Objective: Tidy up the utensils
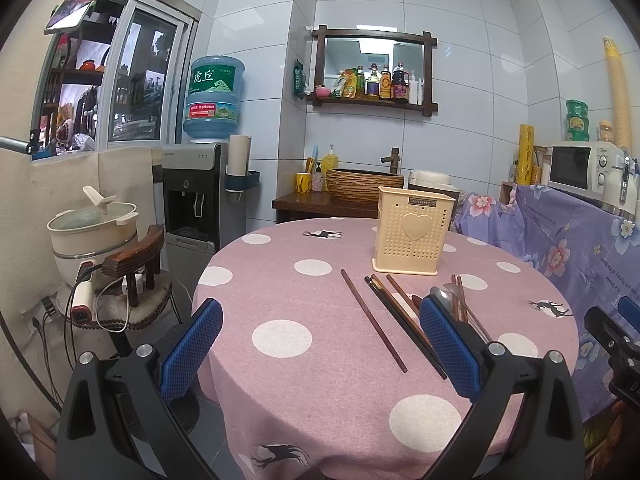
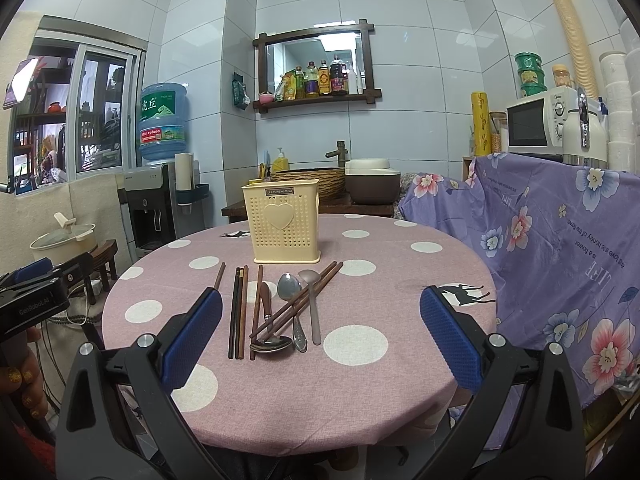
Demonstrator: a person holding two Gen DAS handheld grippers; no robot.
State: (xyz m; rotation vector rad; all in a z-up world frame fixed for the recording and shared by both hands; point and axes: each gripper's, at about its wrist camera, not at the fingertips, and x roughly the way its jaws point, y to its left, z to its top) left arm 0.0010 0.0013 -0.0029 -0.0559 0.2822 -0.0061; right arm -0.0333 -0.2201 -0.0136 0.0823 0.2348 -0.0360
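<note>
A cream perforated utensil holder with a heart stands upright at the far side of the round pink table; it also shows in the right wrist view. Several brown chopsticks and spoons lie loose in front of it; the chopsticks also show in the left wrist view. My left gripper is open and empty above the table's near edge, left of the utensils. My right gripper is open and empty, hovering near the utensils' near ends.
A purple floral cloth covers furniture at the right, with a microwave on top. A water dispenser, a pot and a wooden stool stand at the left. A basin counter is behind the table.
</note>
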